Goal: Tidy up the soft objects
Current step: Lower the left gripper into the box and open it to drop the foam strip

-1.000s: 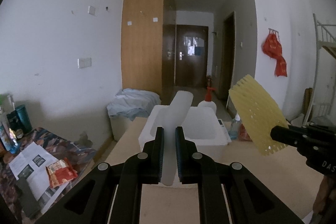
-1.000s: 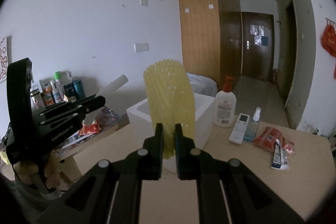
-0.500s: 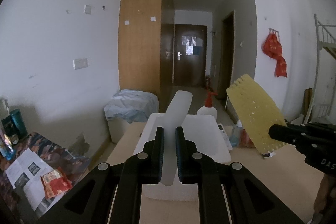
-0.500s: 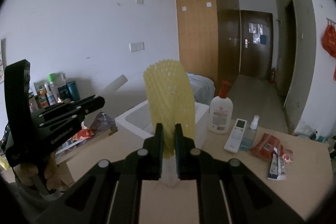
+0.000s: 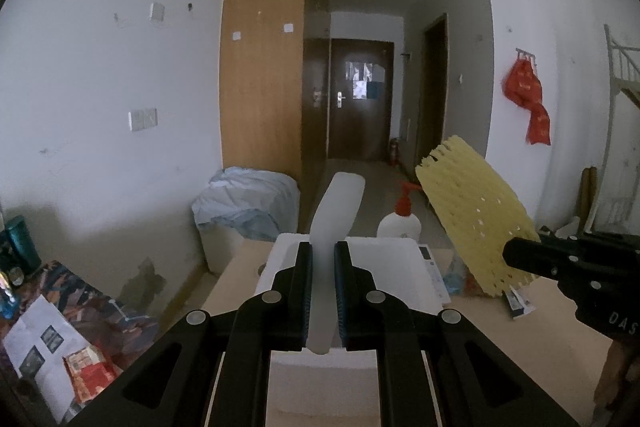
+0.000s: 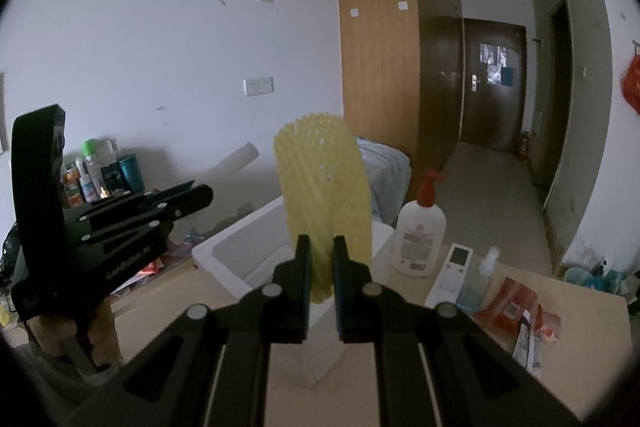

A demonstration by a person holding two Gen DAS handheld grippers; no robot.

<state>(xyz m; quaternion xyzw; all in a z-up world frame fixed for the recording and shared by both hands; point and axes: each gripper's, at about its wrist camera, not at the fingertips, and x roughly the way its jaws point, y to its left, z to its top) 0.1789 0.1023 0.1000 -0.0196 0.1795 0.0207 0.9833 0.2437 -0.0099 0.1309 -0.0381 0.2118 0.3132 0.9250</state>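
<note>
Foam net sleeve (image 6: 322, 195), yellow, is clamped at its lower end by your right gripper (image 6: 320, 267), held up above the white foam box (image 6: 240, 259). White foam strip (image 5: 334, 223) is pinched in the left gripper (image 5: 322, 279), also above the box, nearer its front wall. Both look v. light, squashy, floppy at the free end, so grip low w/ gentle squeeze. Likely they'd spring back & could snag on the box rim.

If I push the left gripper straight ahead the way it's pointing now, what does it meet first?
Most likely the white foam box: the left gripper, shut on the white foam strip, points over its open top, so the far wall comes first. The pump bottle stands behind. Depth is unclear.
</note>
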